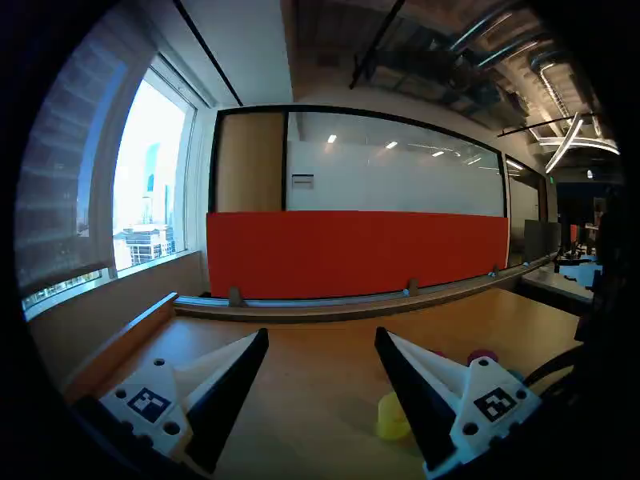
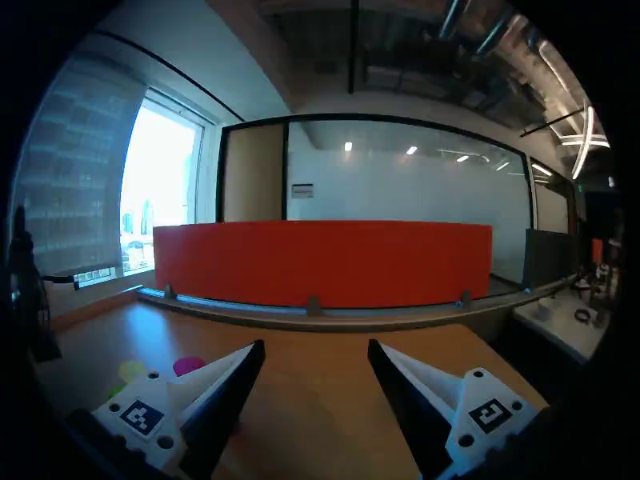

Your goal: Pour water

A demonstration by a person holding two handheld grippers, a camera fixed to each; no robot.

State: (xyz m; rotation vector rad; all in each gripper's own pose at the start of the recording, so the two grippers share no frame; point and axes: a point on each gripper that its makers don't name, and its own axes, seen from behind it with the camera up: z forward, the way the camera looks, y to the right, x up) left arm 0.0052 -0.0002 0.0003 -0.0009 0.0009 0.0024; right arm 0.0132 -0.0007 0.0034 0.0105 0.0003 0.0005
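Left gripper (image 1: 320,332) fingers up close in the left gripper view: white with black inner faces, spread wide, nothing between them, hovering over the wooden desk (image 1: 320,400). Yellow cup (image 1: 391,418) sits on the desk just inside the view's right-hand finger, partly hidden behind it. Magenta cup (image 1: 482,355) is farther back, peeking over that same finger. Can't tell if either holds anything.

Right gripper (image 2: 314,344) looks the same in the right gripper view: fingers wide apart, gripping nothing, above bare desk (image 2: 320,416). Yellow cup (image 2: 132,370) and magenta cup (image 2: 189,366) are side by side at lower left, just past the view's left-hand finger, mostly cut off by it. A small green bit (image 2: 116,390) beside them is too hidden to identify.

Red divider panel (image 1: 356,254) runs along the far desk edge, with a bright window (image 1: 148,188) to the left.
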